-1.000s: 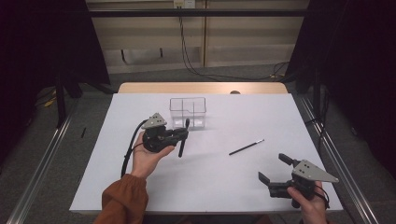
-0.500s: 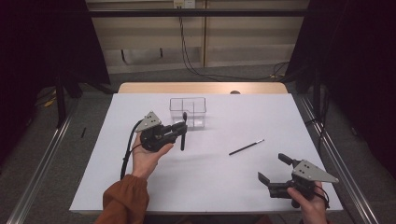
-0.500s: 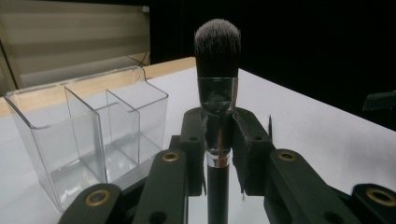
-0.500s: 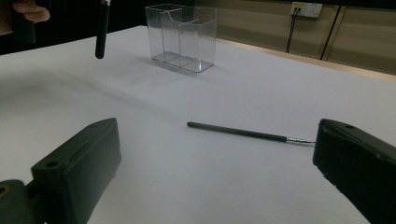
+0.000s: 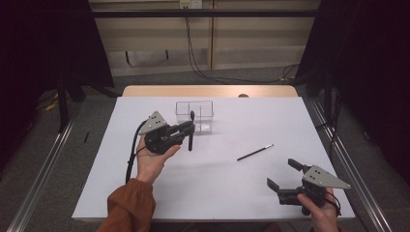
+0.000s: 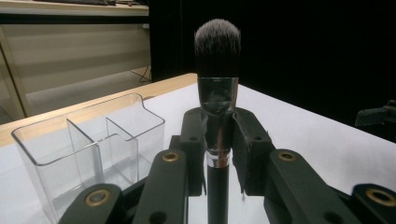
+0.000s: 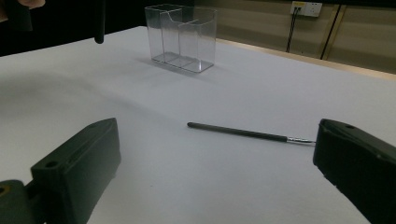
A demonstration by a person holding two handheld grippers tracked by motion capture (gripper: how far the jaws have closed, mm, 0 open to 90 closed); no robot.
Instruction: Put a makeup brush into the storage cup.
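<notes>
My left gripper [image 5: 188,133] is shut on a thick black makeup brush [image 6: 217,84], held upright with its bristles on top, above the table just in front of the clear plastic organizer [image 5: 194,116]. In the left gripper view the organizer [image 6: 88,149] and its compartments stand to the left of the brush. A thin black brush [image 5: 255,152] lies flat on the white table, right of centre. My right gripper [image 5: 284,175] rests open near the front right corner, with the thin brush [image 7: 247,134] lying ahead of its wide-apart jaws.
The white table top [image 5: 232,193] ends at a wooden strip [image 5: 208,91] at the back. Metal rails [image 5: 343,159] run along both sides. Cables hang on the far wall. The organizer [image 7: 181,37] stands at the far centre.
My left gripper has carried the thick brush a little up and toward the organizer. The right gripper and the thin brush have stayed where they were.
</notes>
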